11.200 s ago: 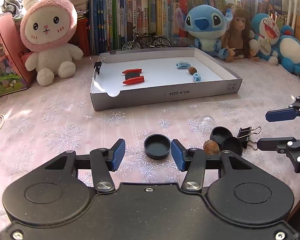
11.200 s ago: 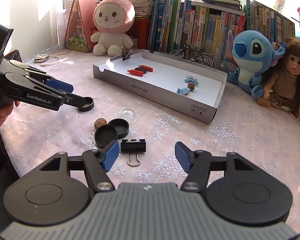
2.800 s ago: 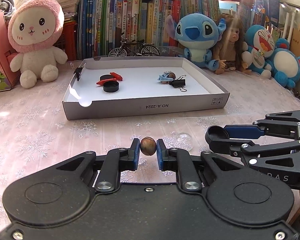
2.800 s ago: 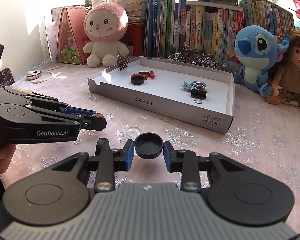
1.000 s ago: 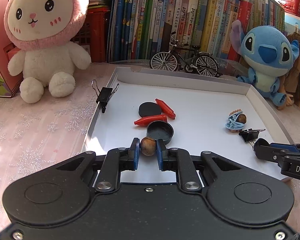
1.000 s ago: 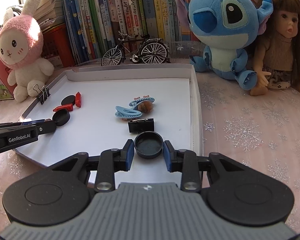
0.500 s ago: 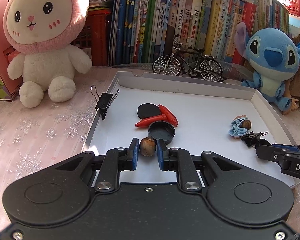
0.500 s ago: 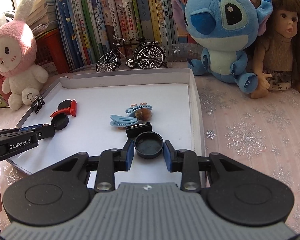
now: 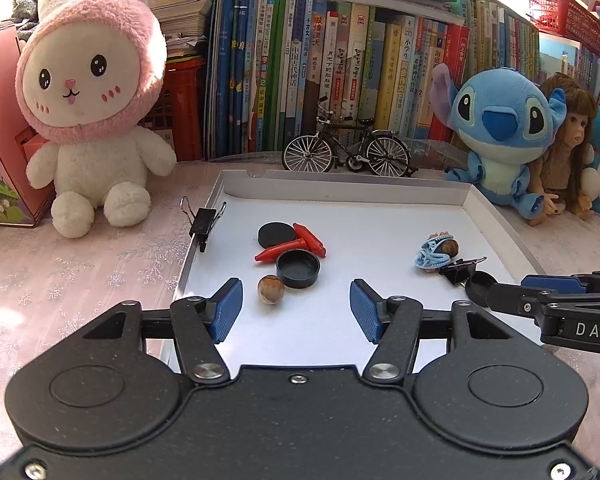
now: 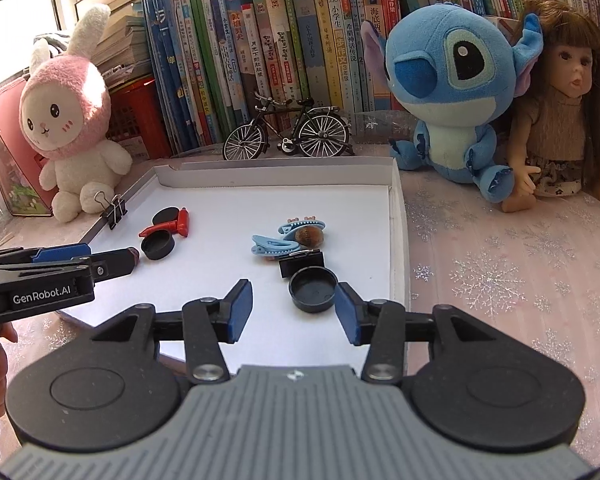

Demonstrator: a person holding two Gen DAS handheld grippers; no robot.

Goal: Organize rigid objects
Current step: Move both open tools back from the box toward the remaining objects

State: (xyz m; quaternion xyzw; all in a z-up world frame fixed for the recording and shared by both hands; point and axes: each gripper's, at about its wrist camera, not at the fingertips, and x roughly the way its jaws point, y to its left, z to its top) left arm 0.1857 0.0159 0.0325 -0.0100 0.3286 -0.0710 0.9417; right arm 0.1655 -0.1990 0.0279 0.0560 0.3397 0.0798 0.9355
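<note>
Released from the left gripper (image 9: pixel 296 309), brown nut (image 9: pixel 271 289) rests on the tray (image 9: pixel 380 312).

A white tray (image 9: pixel 496 216) holds black caps (image 9: pixel 298 269), red pieces (image 9: pixel 284 251), a brown nut (image 9: pixel 271 289) and light-blue clips (image 10: pixel 274 246) on the worktop (image 10: pixel 500 264), pale pink with white snowflakes, while a pink-and-white rabbit toy (image 9: pixel 88 120) sits upper left and a blue plush (image 9: pixel 500 136) upper right.
</note>
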